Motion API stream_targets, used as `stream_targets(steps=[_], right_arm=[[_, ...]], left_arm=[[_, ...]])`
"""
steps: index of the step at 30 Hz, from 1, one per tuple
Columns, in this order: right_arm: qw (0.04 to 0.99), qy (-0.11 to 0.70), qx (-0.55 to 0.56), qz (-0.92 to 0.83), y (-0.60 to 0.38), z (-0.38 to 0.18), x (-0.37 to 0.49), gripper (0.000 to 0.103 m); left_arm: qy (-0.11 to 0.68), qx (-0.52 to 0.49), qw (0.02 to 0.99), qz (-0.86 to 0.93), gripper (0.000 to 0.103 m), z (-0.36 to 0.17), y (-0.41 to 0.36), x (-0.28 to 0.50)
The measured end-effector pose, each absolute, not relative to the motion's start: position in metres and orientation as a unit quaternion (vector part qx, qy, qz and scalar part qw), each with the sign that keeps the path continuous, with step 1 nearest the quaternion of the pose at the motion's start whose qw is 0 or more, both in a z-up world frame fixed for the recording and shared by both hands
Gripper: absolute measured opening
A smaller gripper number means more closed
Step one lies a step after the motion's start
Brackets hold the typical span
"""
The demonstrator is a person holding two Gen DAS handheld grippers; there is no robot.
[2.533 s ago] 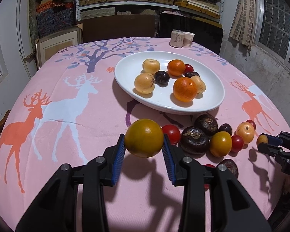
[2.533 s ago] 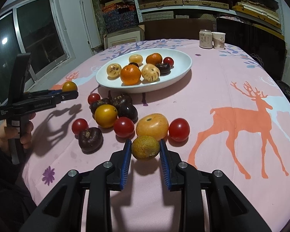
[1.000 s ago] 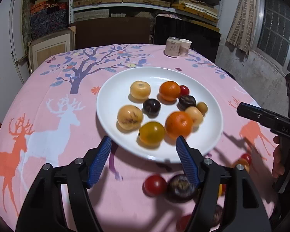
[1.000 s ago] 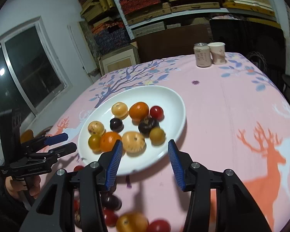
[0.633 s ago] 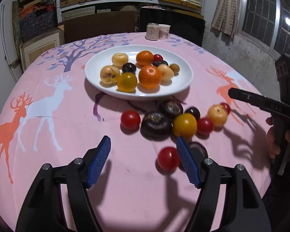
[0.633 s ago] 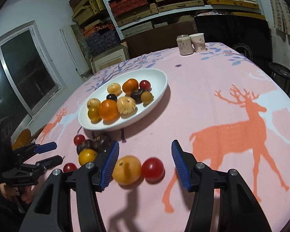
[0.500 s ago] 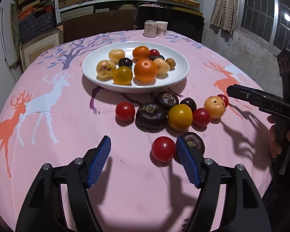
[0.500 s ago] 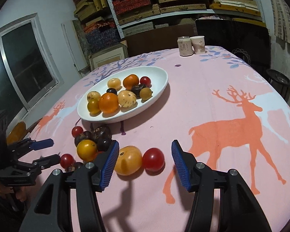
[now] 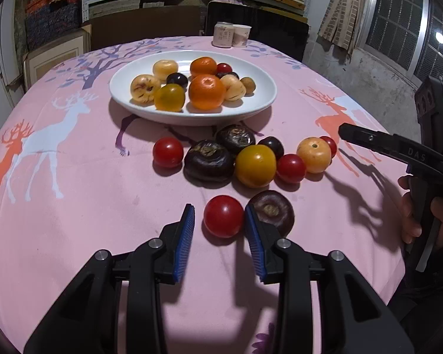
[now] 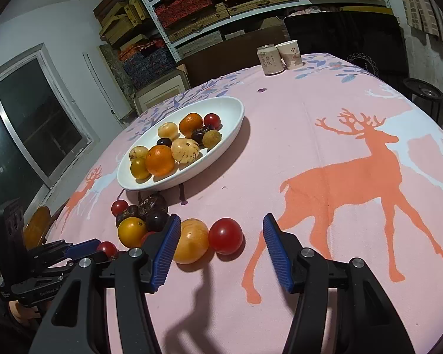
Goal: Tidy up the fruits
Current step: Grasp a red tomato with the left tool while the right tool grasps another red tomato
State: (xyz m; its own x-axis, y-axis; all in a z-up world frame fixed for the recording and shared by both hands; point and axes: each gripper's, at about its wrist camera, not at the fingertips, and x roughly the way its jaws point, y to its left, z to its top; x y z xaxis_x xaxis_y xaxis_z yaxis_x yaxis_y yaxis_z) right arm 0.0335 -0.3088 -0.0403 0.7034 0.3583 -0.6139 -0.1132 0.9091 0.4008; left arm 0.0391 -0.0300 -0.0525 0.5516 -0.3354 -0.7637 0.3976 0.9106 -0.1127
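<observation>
left tool (image 9: 220, 225) closing round red tomato (image 9: 223, 216) | dark fruit (image 9: 271, 211) crowds right | right tool (image 10: 221, 243) open | counter (image 9: 73, 206) bare left

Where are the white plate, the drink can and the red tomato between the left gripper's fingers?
white plate (image 9: 260, 103): left wrist view, on its bare front right rim.
drink can (image 10: 269, 60): right wrist view, on the middle of its side.
red tomato (image 9: 223, 216): left wrist view, on the middle of its skin.

Glossy white ceramic plate (image 9: 262, 104) on a matt printed cloth tablecloth (image 9: 73, 194).
</observation>
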Motion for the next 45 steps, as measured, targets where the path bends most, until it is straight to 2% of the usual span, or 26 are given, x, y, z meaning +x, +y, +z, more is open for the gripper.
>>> stream_targets(steps=[3, 9, 14, 15, 19, 23, 25, 27, 39, 42, 45], right_arm=[[0.907, 0.363, 0.167, 0.132, -0.309, -0.04, 0.034, 0.058], [0.907, 0.368, 0.165, 0.125, -0.309, -0.041, 0.036, 0.058], [0.908, 0.366, 0.163, 0.126, -0.307, -0.041, 0.034, 0.058], [0.907, 0.368, 0.159, 0.125, -0.307, -0.041, 0.034, 0.058], [0.911, 0.371, 0.118, 0.135, -0.3, -0.036, 0.026, 0.058], [0.916, 0.384, 0.017, 0.117, -0.286, -0.03, 0.021, 0.057], [0.91, 0.402, -0.02, 0.099, -0.283, -0.033, 0.024, 0.055], [0.903, 0.415, -0.034, 0.103, -0.281, -0.037, 0.029, 0.048], [0.895, 0.423, -0.09, 0.106, -0.253, -0.044, 0.053, 0.046], [0.889, 0.439, -0.073, 0.112, -0.257, -0.047, 0.062, 0.046], [0.883, 0.449, -0.055, 0.121, -0.26, -0.052, 0.064, 0.034]], left_arm=[[0.433, 0.033, 0.879, -0.195, 0.035, -0.056, -0.025, 0.042], [0.431, 0.095, 0.88, -0.176, 0.034, -0.065, -0.045, 0.044], [0.435, 0.082, 0.878, -0.184, 0.033, -0.065, -0.045, 0.049], [0.433, 0.077, 0.879, -0.184, 0.028, -0.064, -0.044, 0.049], [0.425, 0.053, 0.882, -0.197, 0.027, -0.062, -0.038, 0.048], [0.418, 0.048, 0.885, -0.2, 0.027, -0.06, -0.037, 0.045], [0.42, 0.046, 0.884, -0.201, 0.027, -0.06, -0.037, 0.046], [0.422, 0.045, 0.883, -0.202, 0.027, -0.061, -0.037, 0.046], [0.429, 0.039, 0.879, -0.205, 0.027, -0.065, -0.036, 0.05], [0.429, 0.039, 0.879, -0.204, 0.027, -0.064, -0.036, 0.049], [0.428, 0.039, 0.879, -0.204, 0.027, -0.064, -0.036, 0.049]])
